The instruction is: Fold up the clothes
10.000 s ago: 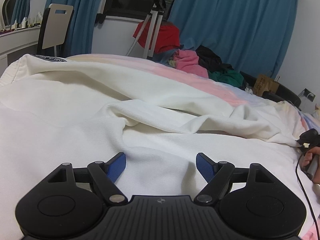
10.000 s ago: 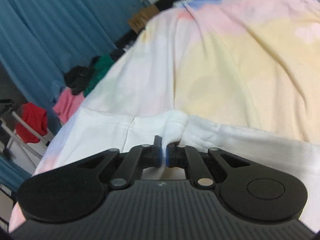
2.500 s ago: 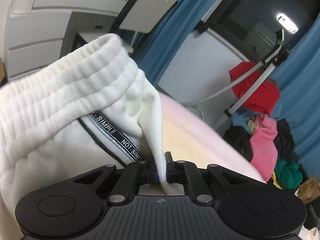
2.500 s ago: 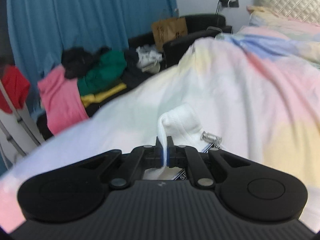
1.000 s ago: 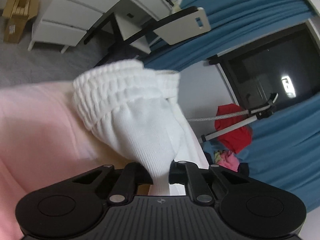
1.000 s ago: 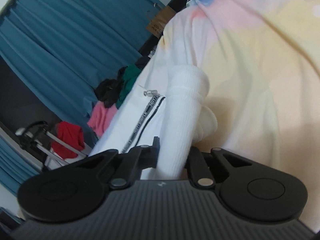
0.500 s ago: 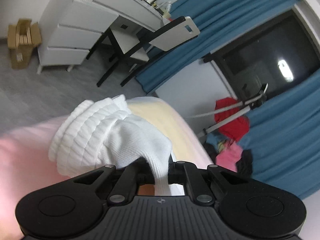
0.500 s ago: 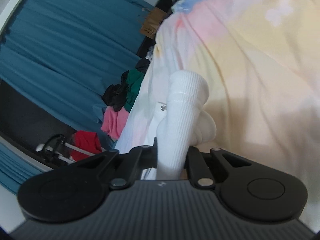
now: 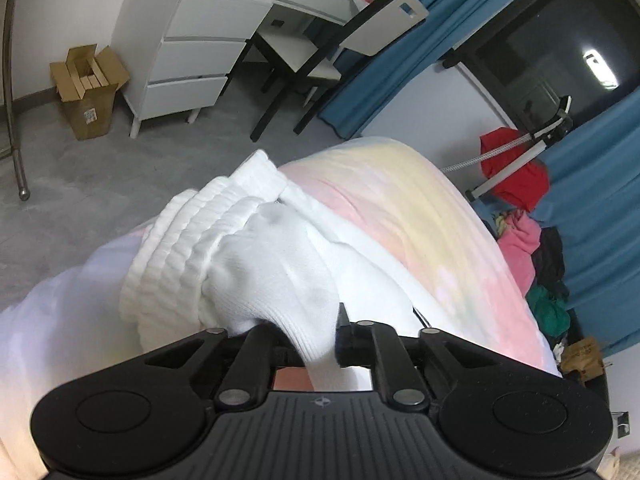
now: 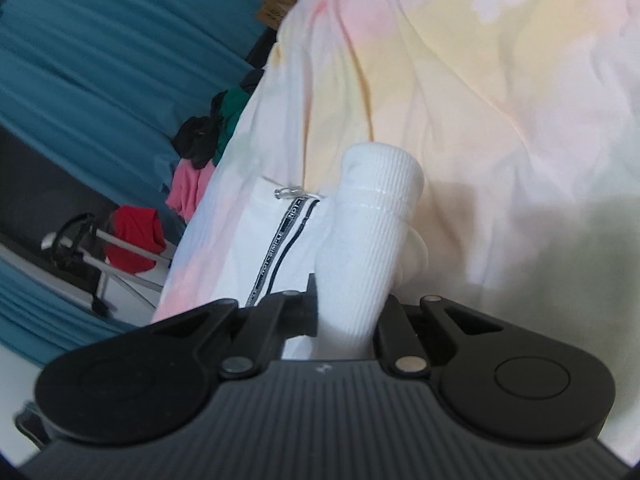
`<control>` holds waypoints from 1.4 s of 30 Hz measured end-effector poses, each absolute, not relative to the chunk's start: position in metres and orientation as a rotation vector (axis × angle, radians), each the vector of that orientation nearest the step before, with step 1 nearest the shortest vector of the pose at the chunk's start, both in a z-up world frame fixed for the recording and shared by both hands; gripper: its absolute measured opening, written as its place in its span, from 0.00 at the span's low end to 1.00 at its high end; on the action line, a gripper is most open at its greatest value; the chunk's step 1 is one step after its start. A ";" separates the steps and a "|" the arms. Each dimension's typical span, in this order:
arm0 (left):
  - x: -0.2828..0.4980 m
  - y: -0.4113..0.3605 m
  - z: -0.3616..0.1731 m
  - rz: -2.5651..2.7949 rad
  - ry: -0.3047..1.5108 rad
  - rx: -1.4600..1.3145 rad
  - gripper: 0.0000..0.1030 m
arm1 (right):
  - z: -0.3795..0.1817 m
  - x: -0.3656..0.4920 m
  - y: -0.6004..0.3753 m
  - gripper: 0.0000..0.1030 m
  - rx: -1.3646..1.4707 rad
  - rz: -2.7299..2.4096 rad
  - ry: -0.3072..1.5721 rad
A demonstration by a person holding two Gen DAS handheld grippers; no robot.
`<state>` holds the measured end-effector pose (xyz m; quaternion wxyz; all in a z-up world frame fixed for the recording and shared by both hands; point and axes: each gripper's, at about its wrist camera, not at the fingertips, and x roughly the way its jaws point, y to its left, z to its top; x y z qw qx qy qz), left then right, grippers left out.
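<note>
A white ribbed garment [image 9: 256, 256] with a thick elastic waistband lies bunched on the pastel bedspread [image 9: 400, 200]. My left gripper [image 9: 316, 344] is shut on a fold of it next to the waistband. My right gripper [image 10: 346, 312] is shut on another thick fold of the same white garment [image 10: 372, 232], which stands up between the jaws. A black-and-white lettered drawstring [image 10: 280, 244] with a clear tip trails to the left of that fold. The fingertips of both grippers are hidden by cloth.
A pile of pink, black and green clothes [image 9: 532, 248] lies beside the bed under blue curtains [image 9: 592, 200]. A red cloth hangs on a stand [image 9: 512, 172]. A white drawer desk [image 9: 192, 52], a chair [image 9: 320, 60] and a cardboard box [image 9: 88, 88] stand on the grey floor.
Both grippers keep their hold on the white garment. The left one has lifted and tipped down over the bed edge; the right view has shifted slightly, showing more drawstring.
</note>
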<state>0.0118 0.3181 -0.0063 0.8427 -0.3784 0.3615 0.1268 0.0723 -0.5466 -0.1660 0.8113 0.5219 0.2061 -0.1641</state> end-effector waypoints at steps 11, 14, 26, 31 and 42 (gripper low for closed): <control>-0.019 0.263 0.040 0.279 0.896 -0.392 0.63 | -0.176 0.064 -0.551 0.12 1.200 -0.313 0.416; -0.021 0.232 0.057 0.260 0.811 -0.279 0.68 | -0.182 0.064 -0.552 0.12 1.247 -0.299 0.411; 0.039 0.084 0.017 0.039 0.693 -0.207 0.71 | -0.176 0.075 -0.544 0.52 1.210 -0.196 0.411; 0.068 0.061 -0.041 -0.047 0.704 -0.130 0.72 | -0.175 0.088 -0.535 0.51 1.124 -0.176 0.444; 0.065 0.052 -0.080 -0.027 0.749 -0.064 0.75 | -0.162 0.100 -0.535 0.52 1.137 -0.080 0.285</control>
